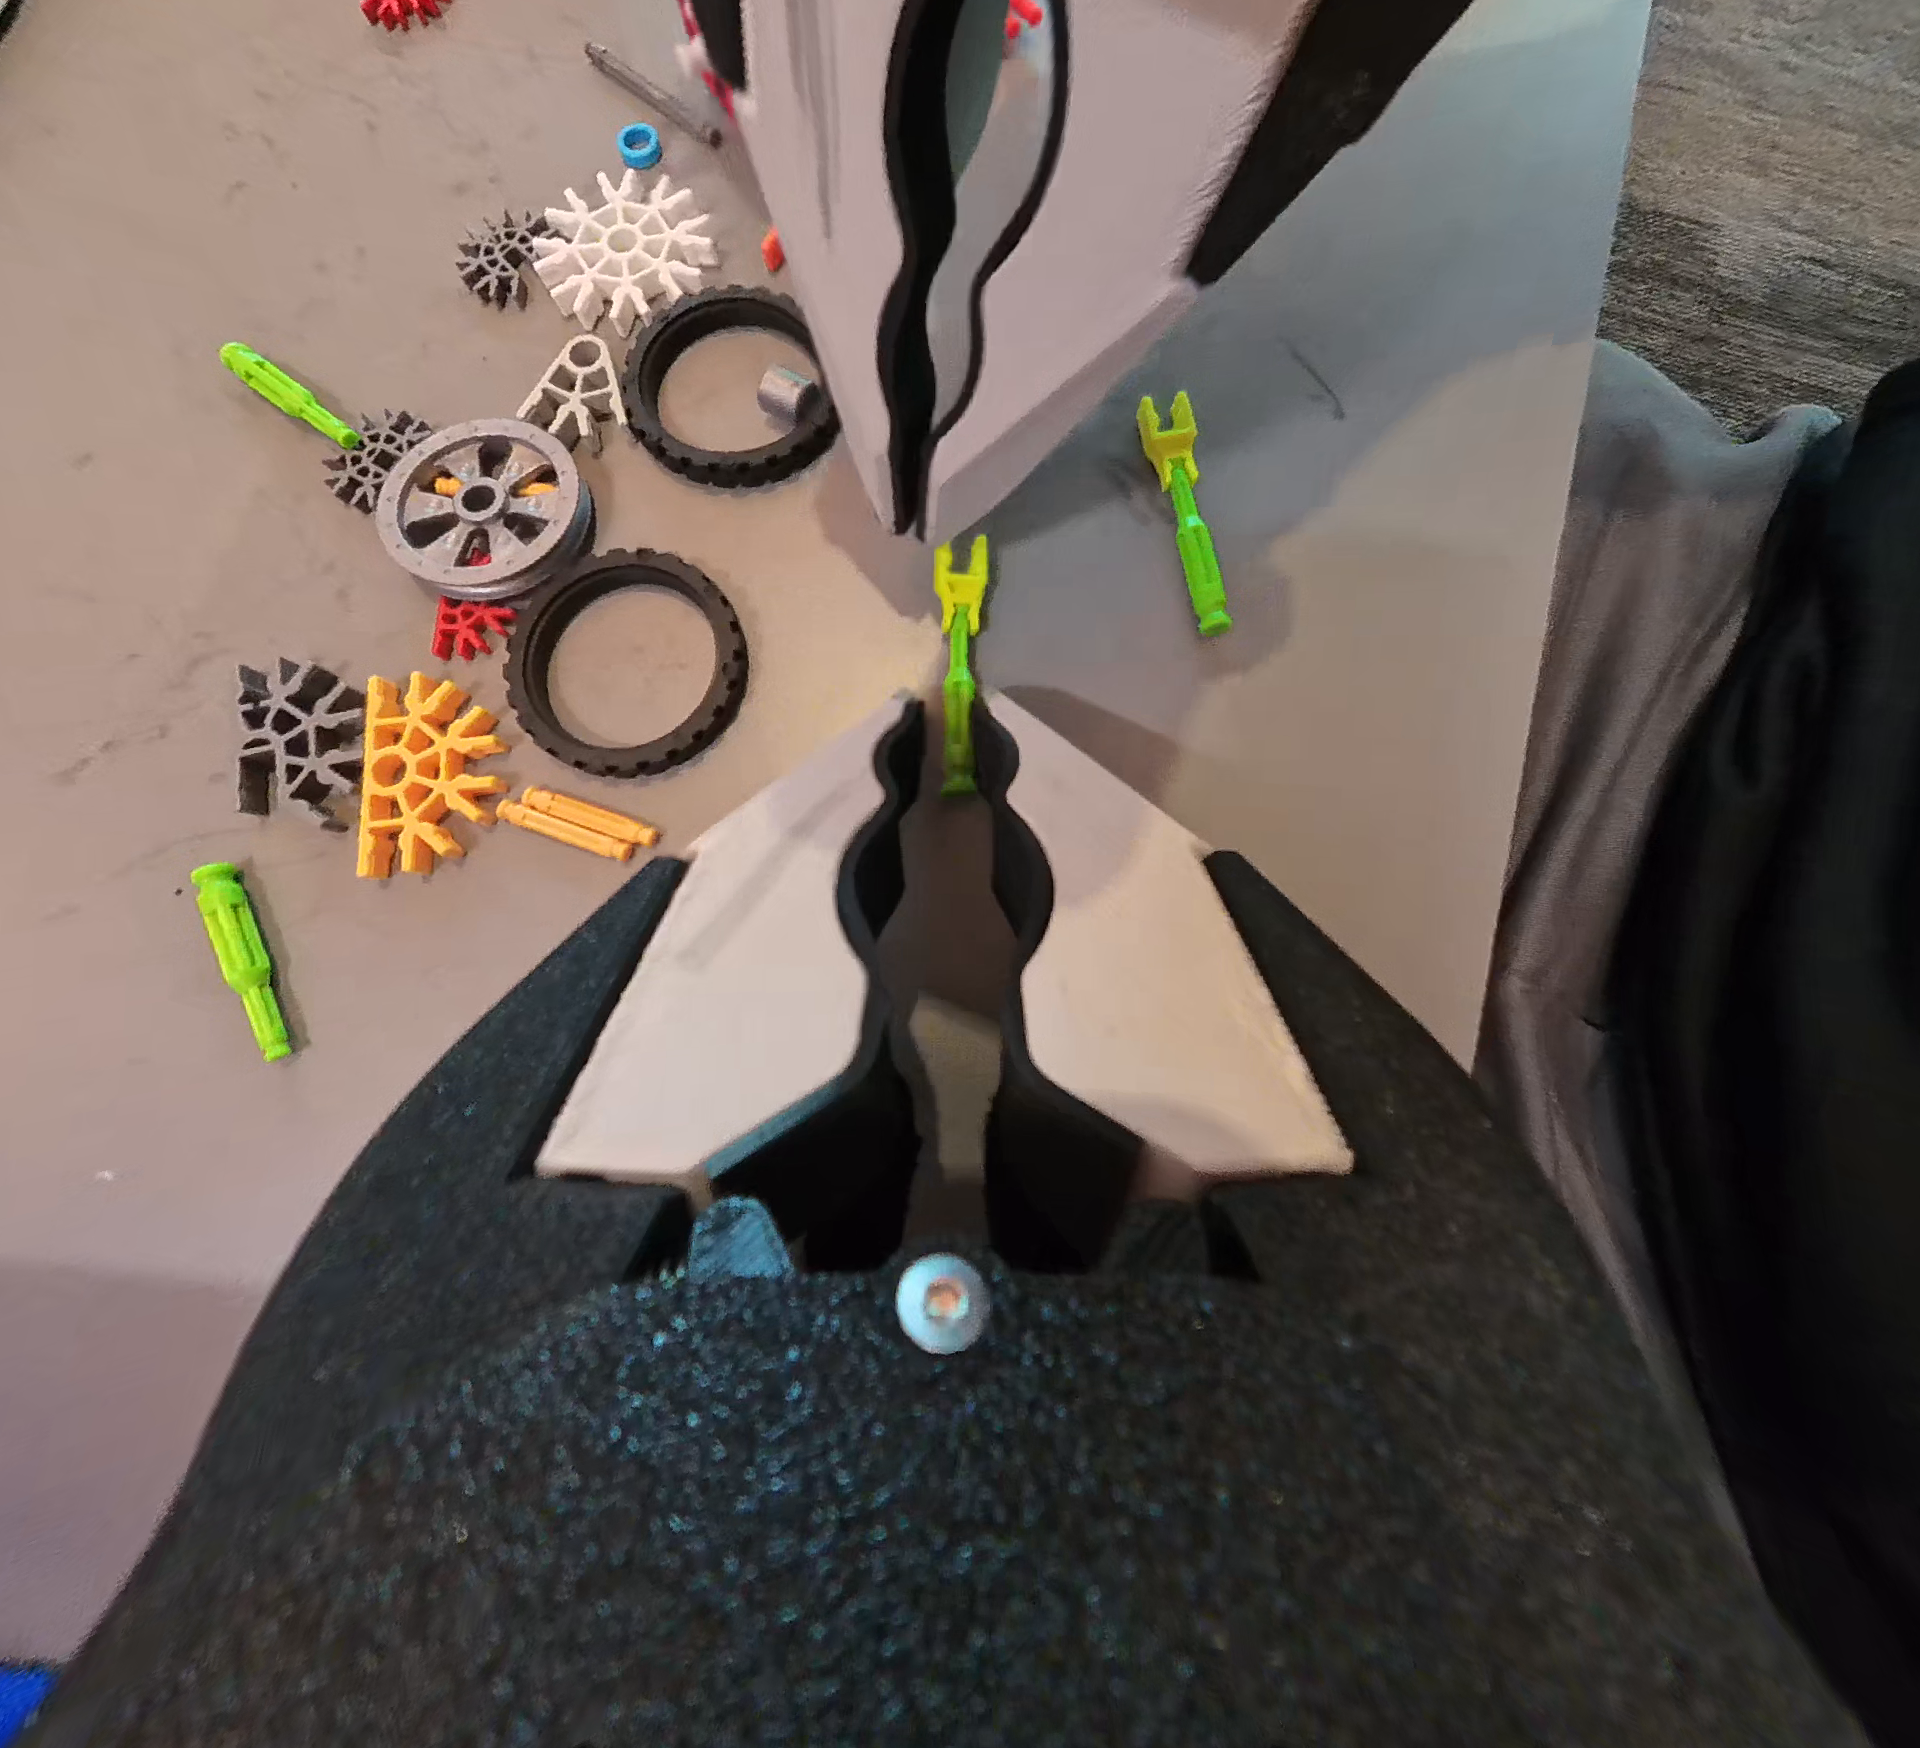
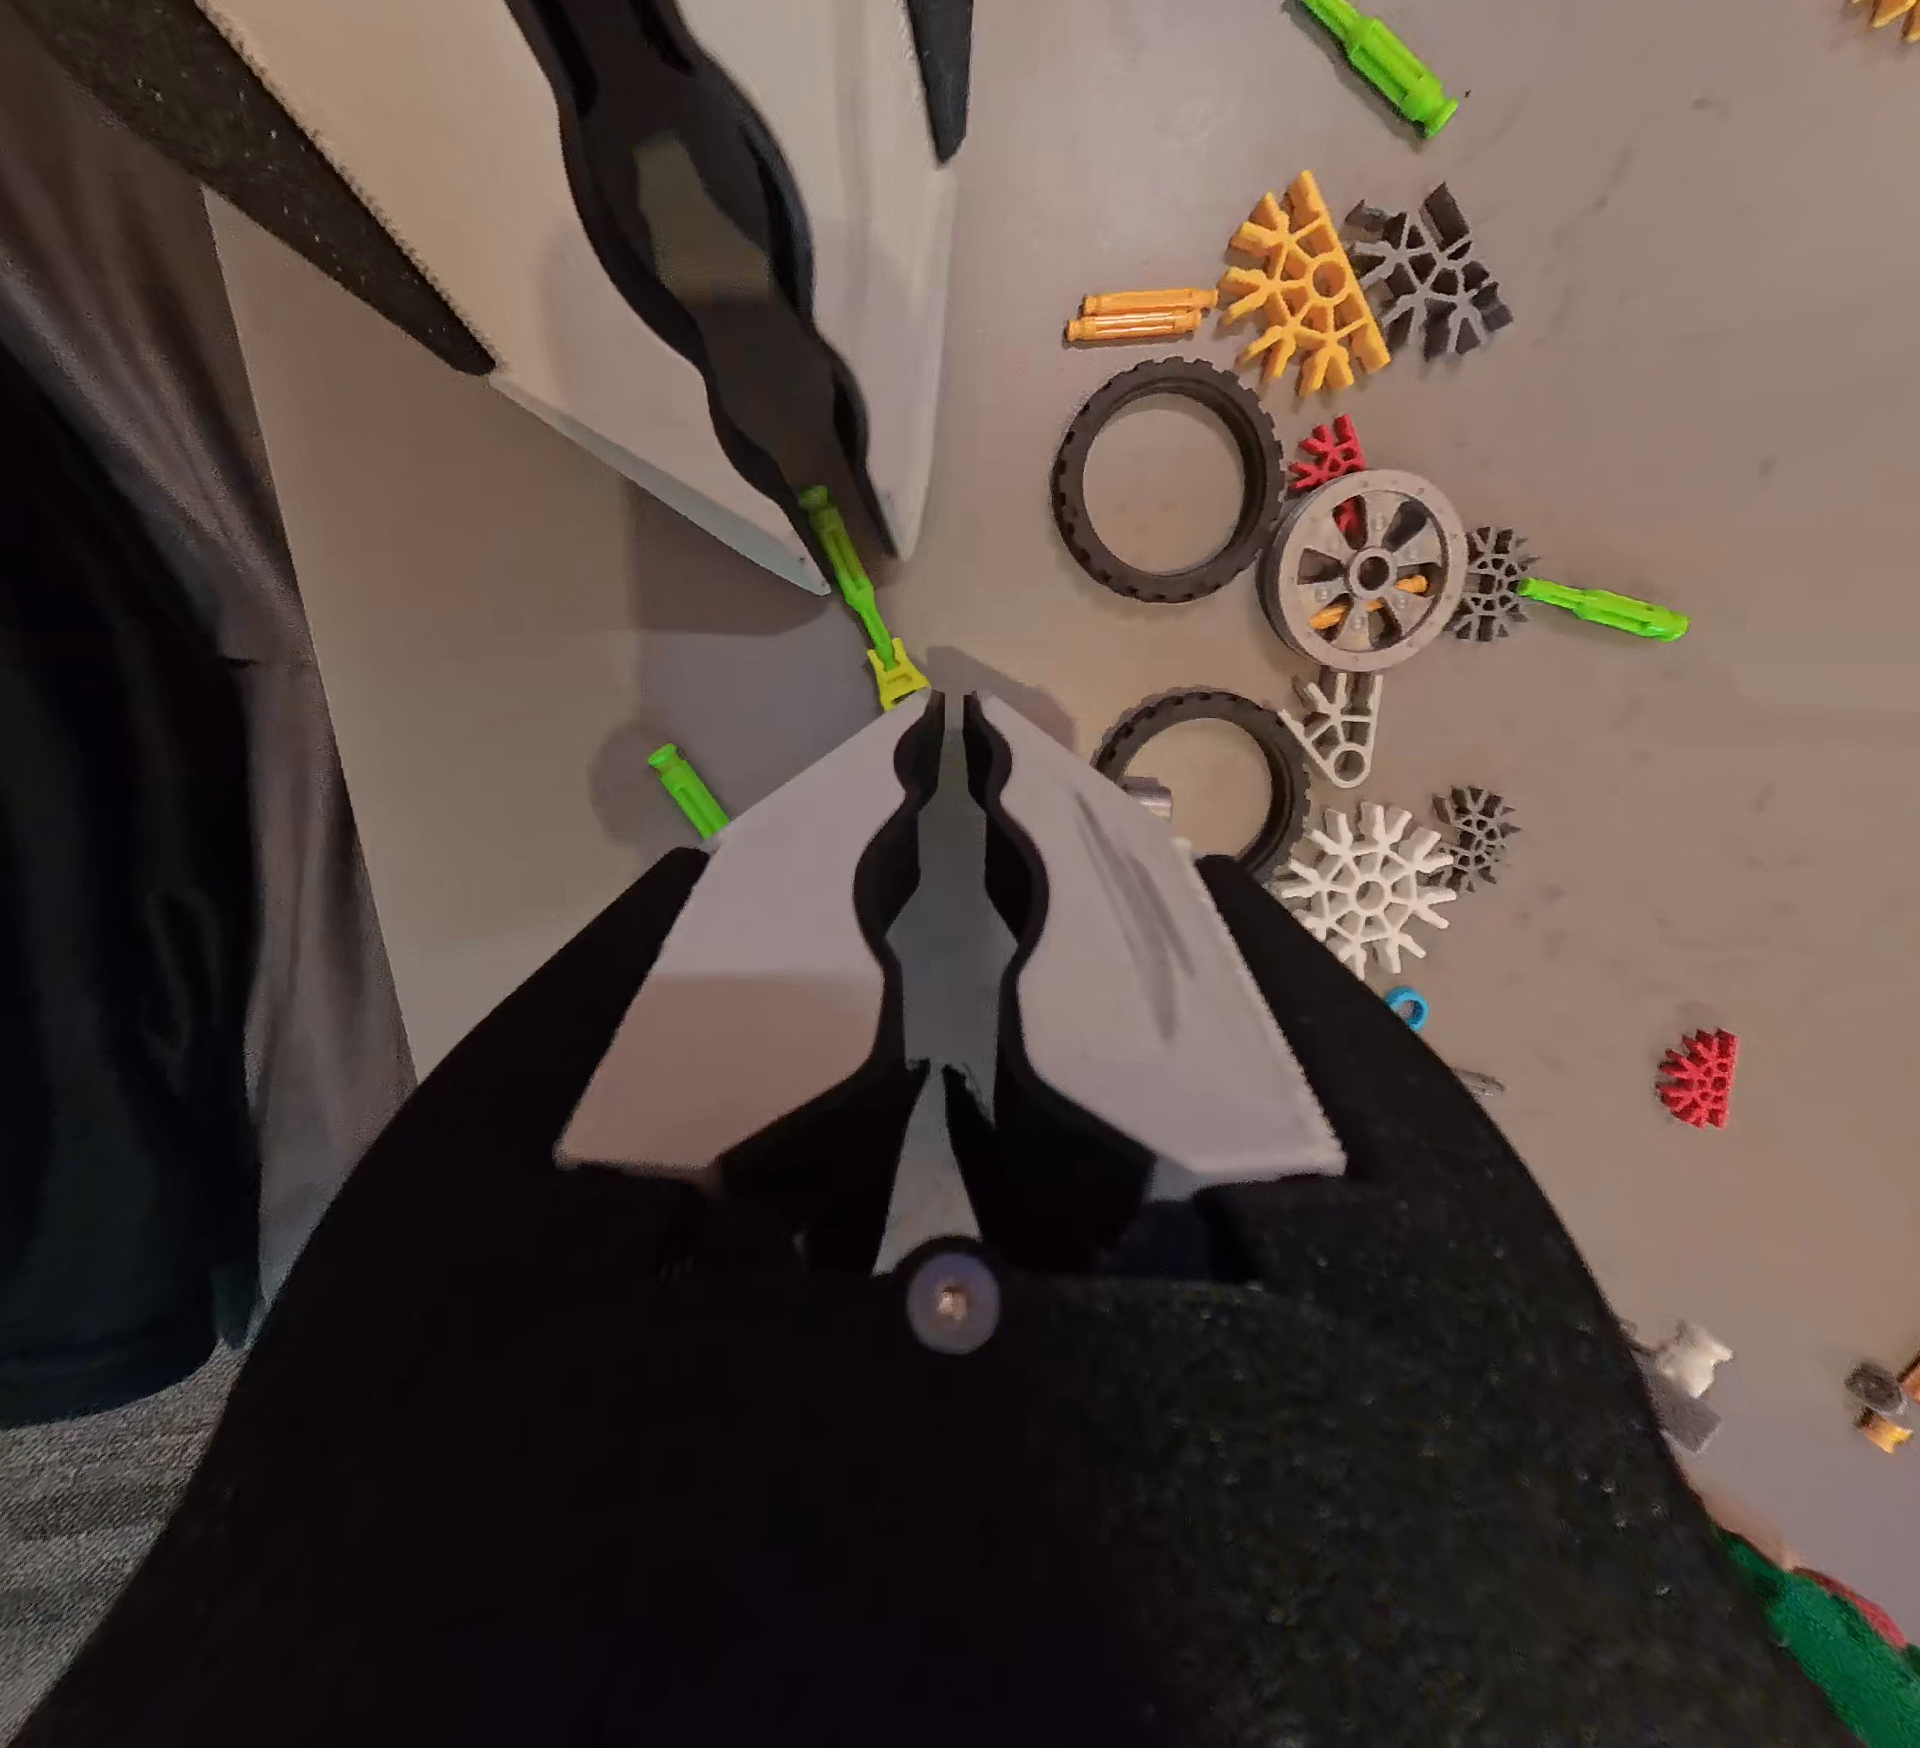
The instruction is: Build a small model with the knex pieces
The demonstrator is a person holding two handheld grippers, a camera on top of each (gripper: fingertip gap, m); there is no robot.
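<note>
My left gripper (image 1: 954, 711) is shut on the lower end of a green rod (image 1: 961, 659) that has a yellow-green clip (image 1: 961, 581) on its far end, held just above the grey table (image 1: 156, 192). My right gripper (image 2: 951, 706) is shut and empty, and its tips sit right beside the clip (image 2: 896, 675). In the left wrist view the right gripper (image 1: 914, 519) comes down from the top. In the right wrist view the left gripper (image 2: 852, 566) comes in from the upper left with the rod (image 2: 857, 592). A second green rod with a clip (image 1: 1184, 514) lies on the table to the right.
Loose parts lie left of the grippers: two black tyres (image 1: 530, 690) (image 1: 644, 389), a grey wheel hub (image 1: 483, 503), a white snowflake connector (image 1: 623, 244), an orange connector (image 1: 416, 773), orange rods (image 1: 577, 820) and green rods (image 1: 239, 960). The table edge (image 1: 1548, 659) and a person's dark clothing are on the right. Less than 4 cm separates the two grippers' tips.
</note>
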